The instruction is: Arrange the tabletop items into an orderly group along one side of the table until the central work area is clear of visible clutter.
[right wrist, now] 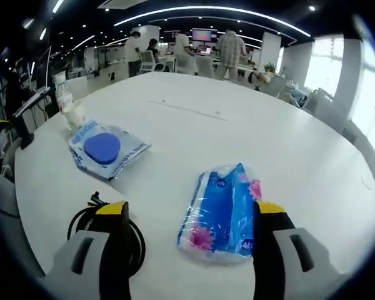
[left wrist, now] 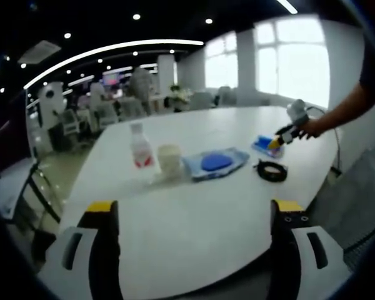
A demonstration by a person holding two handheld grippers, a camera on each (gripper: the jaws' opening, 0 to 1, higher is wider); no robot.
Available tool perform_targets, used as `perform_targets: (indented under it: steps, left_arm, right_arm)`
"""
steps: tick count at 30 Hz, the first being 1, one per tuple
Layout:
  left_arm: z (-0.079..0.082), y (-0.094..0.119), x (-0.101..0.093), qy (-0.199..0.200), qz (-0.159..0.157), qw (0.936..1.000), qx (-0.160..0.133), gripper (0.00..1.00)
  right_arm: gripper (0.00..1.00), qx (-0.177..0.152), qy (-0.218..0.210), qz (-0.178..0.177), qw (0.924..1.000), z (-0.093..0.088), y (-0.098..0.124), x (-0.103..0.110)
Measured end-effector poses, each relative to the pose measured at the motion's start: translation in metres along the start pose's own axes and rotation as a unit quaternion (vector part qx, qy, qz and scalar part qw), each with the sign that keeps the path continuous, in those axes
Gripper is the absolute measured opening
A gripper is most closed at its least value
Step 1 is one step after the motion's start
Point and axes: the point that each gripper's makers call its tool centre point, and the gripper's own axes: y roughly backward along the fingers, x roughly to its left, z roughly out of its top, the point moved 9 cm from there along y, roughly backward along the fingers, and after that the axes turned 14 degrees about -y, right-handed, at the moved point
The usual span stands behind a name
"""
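Note:
My right gripper (right wrist: pixel 190 215) is open over a blue tissue pack (right wrist: pixel 222 212), which lies on the white table (right wrist: pixel 237 131) between the jaws, close to the right one. A coiled black cable (right wrist: pixel 106 234) sits partly behind the left jaw. Farther off lie a clear bag with a blue disc (right wrist: pixel 103 149), a cup (right wrist: pixel 75 115) and a bottle (right wrist: pixel 65 100). My left gripper (left wrist: pixel 194 215) is open, low over the near table edge, with nothing between its jaws. Ahead of it stand the bottle (left wrist: pixel 140 150), cup (left wrist: pixel 169 159), bag (left wrist: pixel 215 164), cable (left wrist: pixel 272 170) and tissue pack (left wrist: pixel 265 145), with the right gripper (left wrist: pixel 276 141) at the pack.
A person's arm (left wrist: pixel 344 112) reaches in from the right, holding the right gripper. Chairs (left wrist: pixel 31 194) stand along the table's left side. Several people (right wrist: pixel 228 47) stand at desks beyond the far end. Bare tabletop (left wrist: pixel 194 250) spreads in front of the left gripper.

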Motion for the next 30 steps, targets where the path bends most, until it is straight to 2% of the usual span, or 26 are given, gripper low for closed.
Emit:
perform_targets:
  steps: [7, 11, 21, 27, 30]
  left_arm:
    - [0.000, 0.000, 0.000, -0.002, -0.001, 1.0000, 0.001, 0.98]
    - [0.000, 0.000, 0.000, -0.005, 0.001, 1.0000, 0.002, 0.96]
    - [-0.001, 0.001, -0.001, -0.008, -0.001, 0.9999, 0.007, 0.94]
    - [-0.001, 0.000, -0.002, -0.010, -0.006, 0.9999, 0.010, 0.94]
    - [-0.002, 0.000, -0.002, -0.011, -0.008, 0.9998, 0.015, 0.94]
  right_arm:
    - [0.81, 0.005, -0.003, -0.010, 0.9999, -0.001, -0.005, -0.010]
    - [0.79, -0.001, -0.018, -0.018, 0.9997, -0.002, -0.006, -0.014]
    - [0.56, -0.009, -0.013, -0.038, 0.9992, -0.003, -0.013, -0.023]
    - [0.51, -0.002, -0.013, -0.055, 0.9984, 0.000, -0.021, -0.030]
    - [0.47, 0.014, -0.007, -0.069, 0.9975, 0.001, -0.022, -0.030]
